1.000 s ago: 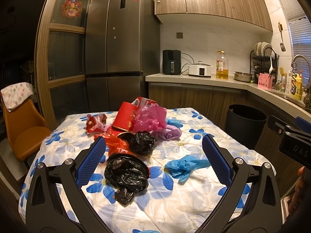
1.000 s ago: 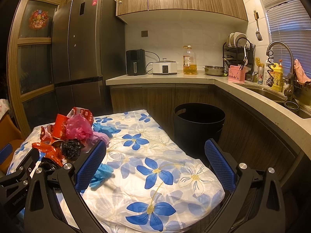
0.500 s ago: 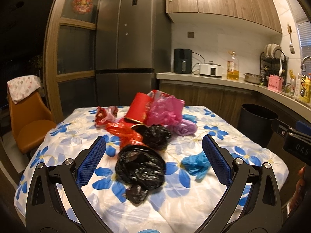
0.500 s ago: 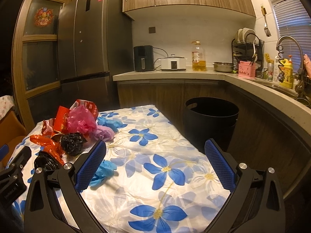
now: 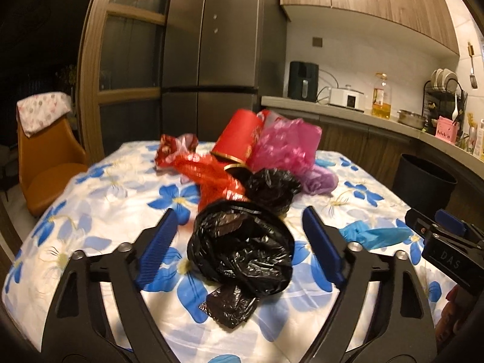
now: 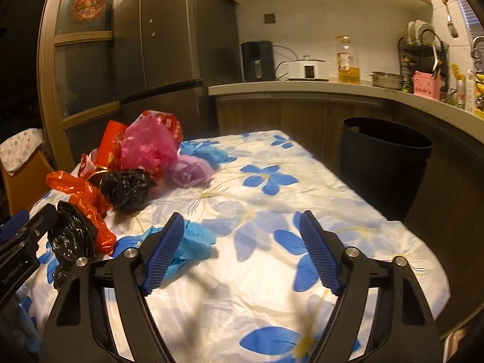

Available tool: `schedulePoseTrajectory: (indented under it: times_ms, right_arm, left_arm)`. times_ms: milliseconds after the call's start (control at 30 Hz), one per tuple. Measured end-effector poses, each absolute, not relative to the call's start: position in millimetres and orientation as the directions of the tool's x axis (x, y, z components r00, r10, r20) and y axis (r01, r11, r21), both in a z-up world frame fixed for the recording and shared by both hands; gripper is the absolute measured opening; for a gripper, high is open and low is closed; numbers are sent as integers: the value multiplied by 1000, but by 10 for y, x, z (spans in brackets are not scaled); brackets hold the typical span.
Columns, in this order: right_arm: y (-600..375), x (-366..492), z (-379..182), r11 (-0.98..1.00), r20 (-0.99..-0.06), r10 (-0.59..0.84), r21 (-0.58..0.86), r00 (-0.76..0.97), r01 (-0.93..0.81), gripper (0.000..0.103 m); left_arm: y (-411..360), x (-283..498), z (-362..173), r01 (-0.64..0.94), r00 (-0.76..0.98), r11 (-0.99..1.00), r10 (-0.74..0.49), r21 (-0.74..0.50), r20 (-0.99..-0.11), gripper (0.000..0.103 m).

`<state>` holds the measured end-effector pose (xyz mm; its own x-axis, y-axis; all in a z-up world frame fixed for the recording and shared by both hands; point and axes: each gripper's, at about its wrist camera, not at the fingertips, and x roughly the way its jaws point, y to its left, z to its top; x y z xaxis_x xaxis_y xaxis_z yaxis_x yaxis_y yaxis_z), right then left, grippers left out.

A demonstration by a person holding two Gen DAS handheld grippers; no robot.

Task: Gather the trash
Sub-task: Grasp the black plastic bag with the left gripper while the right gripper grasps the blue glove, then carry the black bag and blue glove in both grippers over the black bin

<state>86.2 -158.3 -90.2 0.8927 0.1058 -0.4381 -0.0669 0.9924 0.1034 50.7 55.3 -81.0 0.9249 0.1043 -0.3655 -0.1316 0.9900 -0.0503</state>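
Trash lies heaped on the flower-print tablecloth (image 5: 106, 208): a crumpled black bag (image 5: 242, 245), a second black bag (image 5: 272, 187), red plastic (image 5: 211, 175), a red carton (image 5: 239, 136), a pink bag (image 5: 284, 145), a purple bag (image 5: 320, 178) and a blue glove (image 5: 375, 236). My left gripper (image 5: 239, 236) has its jaws closing with the near black bag (image 6: 71, 236) between them, the pads still apart from it. My right gripper (image 6: 242, 242) hangs low over the cloth, jaws closing on nothing, with the blue glove (image 6: 193, 239) just behind its left finger (image 6: 165, 251).
A black trash bin (image 6: 384, 157) stands on the floor beyond the table's far right corner, below the kitchen counter (image 6: 302, 87). An orange chair (image 5: 45, 157) stands at the table's left. The fridge (image 5: 211, 60) is behind the heap.
Both grippers have sunk toward the table and their jaws have narrowed. The left one has come forward around the near black bag. The right one has neared the blue glove.
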Motion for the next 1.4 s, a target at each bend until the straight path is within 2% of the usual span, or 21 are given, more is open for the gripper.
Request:
schedulePoseTrajectory:
  times_ms: [233, 300, 333, 400, 467, 533, 567, 667, 733, 933, 1400]
  right_arm:
    - [-1450, 1056, -1078, 988, -483, 152, 102, 862, -118, 68]
    - [-1410, 1080, -1117, 987, -490, 161, 102, 857, -127, 65]
    - [-1394, 1090, -1138, 986, -493, 167, 104, 854, -133, 62]
    - [-1368, 1113, -1178, 985, -502, 173, 103, 847, -140, 57]
    - [-1345, 1140, -1223, 982, -512, 186, 108, 839, -152, 47]
    - [-1323, 1153, -1254, 981, -519, 194, 107, 832, -162, 40]
    - [-1309, 1162, -1270, 980, -524, 199, 105, 828, -169, 31]
    - [-1281, 1163, -1291, 977, -534, 212, 100, 818, -188, 13]
    - [-1280, 1152, -1291, 975, -536, 220, 99, 815, -198, 8]
    - [-1345, 1045, -1170, 968, -494, 249, 113, 833, -222, 3]
    - [-1522, 861, -828, 952, -430, 304, 155, 850, -263, 2]
  left_arm:
    - [590, 638, -983, -106, 894, 992, 66, -65, -442, 43]
    - [593, 644, -1008, -91, 892, 993, 47, -77, -450, 28]
    - [584, 649, -1017, -86, 891, 993, 42, -77, -451, 24]
    - [569, 636, -1027, -77, 893, 994, 35, -77, -448, 9]
    - [583, 609, -1013, -72, 899, 993, 24, -94, -437, 0]
    - [601, 574, -985, -70, 905, 992, 17, -110, -425, 0]
    - [603, 541, -961, -69, 911, 991, 16, -113, -412, 0]
    - [589, 442, -877, -69, 926, 991, 22, -112, -376, 0]
    - [585, 392, -816, -69, 933, 991, 24, -114, -360, 0]
    - [597, 261, -666, -81, 946, 990, 40, -116, -322, 0]
    - [437, 223, -440, -55, 958, 992, 21, -112, -285, 0]
